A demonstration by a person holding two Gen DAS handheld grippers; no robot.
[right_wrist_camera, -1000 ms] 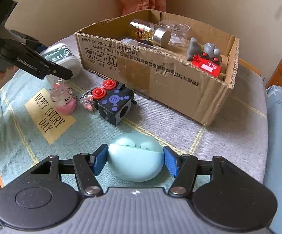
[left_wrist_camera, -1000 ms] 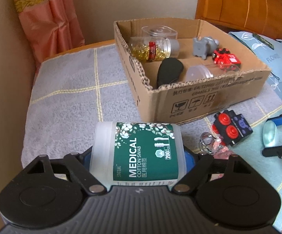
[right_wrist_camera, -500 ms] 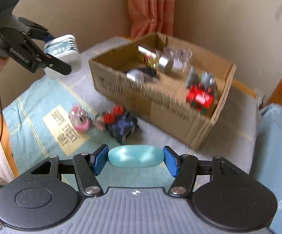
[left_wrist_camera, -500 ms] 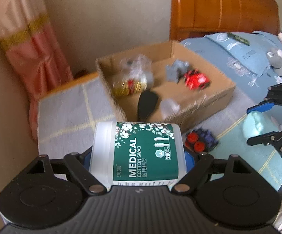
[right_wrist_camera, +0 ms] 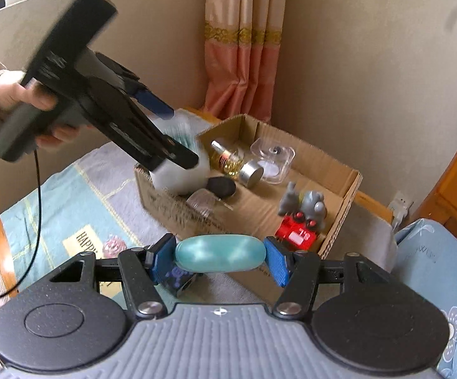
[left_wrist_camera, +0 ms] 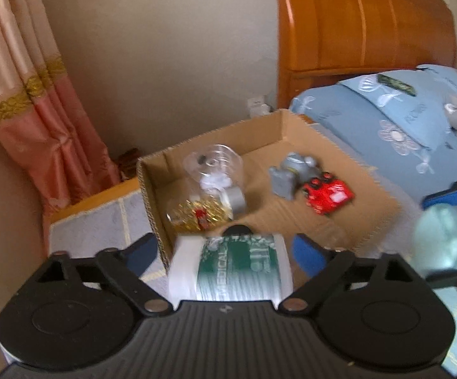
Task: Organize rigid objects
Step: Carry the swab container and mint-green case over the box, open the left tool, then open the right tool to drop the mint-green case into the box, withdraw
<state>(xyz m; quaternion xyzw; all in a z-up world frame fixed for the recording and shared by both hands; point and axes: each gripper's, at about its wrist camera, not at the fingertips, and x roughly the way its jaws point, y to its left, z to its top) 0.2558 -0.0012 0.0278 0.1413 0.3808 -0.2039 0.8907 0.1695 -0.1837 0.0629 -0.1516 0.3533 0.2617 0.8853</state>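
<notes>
The right claw (right_wrist_camera: 219, 260) clamps the mint earbud case (right_wrist_camera: 220, 252) crosswise, short of the cardboard box's (right_wrist_camera: 339, 221) near wall. Farther on, the left claw (left_wrist_camera: 225, 251) is opening, its pads clear of the cotton swab tub (left_wrist_camera: 231, 268) above the box's near-left corner.

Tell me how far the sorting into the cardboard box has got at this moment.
Done: a red toy car, grey figure and gold-filled jar lie in the cardboard box. In hand: the left gripper is opening over the box, pads off the cotton swab tub; the right gripper holds a teal case. Left: a pink trinket.
</notes>
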